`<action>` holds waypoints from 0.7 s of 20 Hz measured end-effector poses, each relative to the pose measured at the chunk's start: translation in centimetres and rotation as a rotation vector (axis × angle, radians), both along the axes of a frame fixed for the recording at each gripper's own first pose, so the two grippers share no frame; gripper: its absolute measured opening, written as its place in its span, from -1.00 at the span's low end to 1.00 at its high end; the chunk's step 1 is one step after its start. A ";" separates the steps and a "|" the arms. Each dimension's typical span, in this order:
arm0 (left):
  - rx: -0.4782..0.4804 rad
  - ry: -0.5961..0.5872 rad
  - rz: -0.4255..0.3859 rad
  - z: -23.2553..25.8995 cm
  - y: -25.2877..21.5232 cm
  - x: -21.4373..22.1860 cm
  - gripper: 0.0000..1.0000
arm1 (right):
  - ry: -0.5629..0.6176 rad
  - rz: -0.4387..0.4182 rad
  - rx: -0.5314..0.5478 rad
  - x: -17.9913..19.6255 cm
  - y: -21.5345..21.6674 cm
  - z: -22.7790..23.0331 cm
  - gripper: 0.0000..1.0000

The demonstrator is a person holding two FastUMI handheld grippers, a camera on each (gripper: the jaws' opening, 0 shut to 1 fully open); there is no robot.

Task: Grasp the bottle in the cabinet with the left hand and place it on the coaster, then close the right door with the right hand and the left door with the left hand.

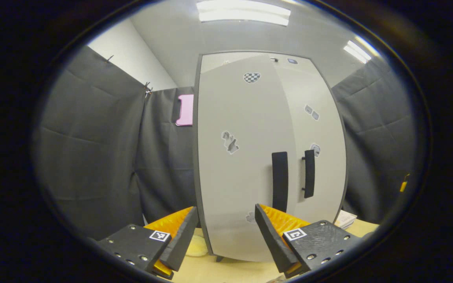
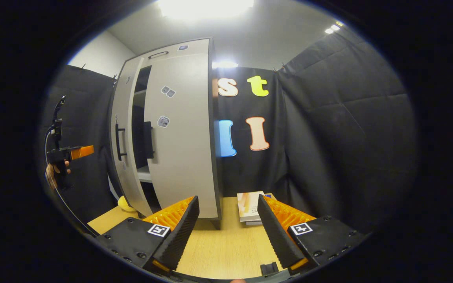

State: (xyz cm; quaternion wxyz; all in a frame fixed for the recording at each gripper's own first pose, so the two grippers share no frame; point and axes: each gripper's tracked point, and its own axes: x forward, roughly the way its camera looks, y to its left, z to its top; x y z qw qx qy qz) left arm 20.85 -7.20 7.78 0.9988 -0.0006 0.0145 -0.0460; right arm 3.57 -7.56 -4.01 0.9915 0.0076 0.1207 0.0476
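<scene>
The grey cabinet (image 1: 246, 157) stands close in front of my left gripper (image 1: 225, 210), which is open and holds nothing. Its left door (image 1: 242, 129) with a black handle (image 1: 279, 181) stands ajar; the right door (image 1: 321, 129) carries its own handle (image 1: 309, 173). In the right gripper view the left door (image 2: 126, 129) hangs partly open, and a dark gap (image 2: 142, 118) with shelves shows beside the right door (image 2: 183, 137). That door lies nearly flush with the cabinet. My right gripper (image 2: 228, 198) is open over the wooden table (image 2: 226, 243). A hand holds the left gripper (image 2: 85, 151) at far left.
A pale yellow thing (image 1: 197, 245) lies on the table by the cabinet's left foot, also seen as a yellow thing (image 2: 126, 204) in the right gripper view; what it is I cannot tell. A book (image 2: 250, 206) lies right of the cabinet. Black cloth walls close in the booth.
</scene>
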 end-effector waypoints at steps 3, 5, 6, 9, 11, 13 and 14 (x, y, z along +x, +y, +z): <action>-0.009 0.006 0.009 -0.2 0.3 -1.4 0.79 | -0.021 0.019 0.011 -0.8 1.0 1.0 0.90; -0.006 0.004 0.005 -0.1 0.5 -1.8 0.80 | -0.034 0.033 0.011 -1.4 1.8 1.6 0.90; 0.001 0.004 0.003 0.0 0.7 -2.1 0.80 | -0.042 0.033 0.004 -1.6 2.1 2.0 0.90; 0.005 0.003 -0.004 0.0 1.3 -3.5 0.77 | -0.066 0.026 0.022 -2.7 3.3 3.4 0.90; 0.006 0.000 -0.007 0.2 1.6 -4.1 0.80 | -0.076 0.026 0.025 -3.5 4.1 4.1 0.90; 0.021 -0.010 -0.005 0.4 2.1 -4.5 0.79 | -0.089 0.021 0.026 -4.2 4.5 4.8 0.95; 0.028 -0.010 -0.004 0.5 2.2 -4.6 0.79 | -0.096 0.018 0.028 -4.7 4.7 5.1 0.94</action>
